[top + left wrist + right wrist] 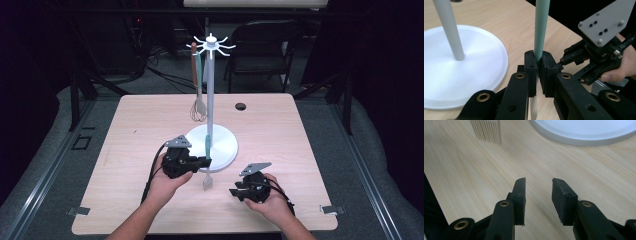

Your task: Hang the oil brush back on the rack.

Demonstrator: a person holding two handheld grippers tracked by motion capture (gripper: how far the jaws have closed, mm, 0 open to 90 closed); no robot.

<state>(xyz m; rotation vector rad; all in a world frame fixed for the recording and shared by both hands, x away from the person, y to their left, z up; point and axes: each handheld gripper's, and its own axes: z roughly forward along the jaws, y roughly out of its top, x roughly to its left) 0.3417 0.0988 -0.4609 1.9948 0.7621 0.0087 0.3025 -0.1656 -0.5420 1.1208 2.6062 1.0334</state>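
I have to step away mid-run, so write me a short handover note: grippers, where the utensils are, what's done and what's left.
Left gripper: shut on the teal handle of the brush, held upright beside the white stand's base, bristles down just above the table.
Right gripper: open, nothing between its fingers, low over the table near the brush's bristles.
Done: a whisk already hangs from a hook at the top of the stand, with another teal-handled utensil next to it.
Left: probably lift the brush and hang it on a free hook; its handle is not yet on one.
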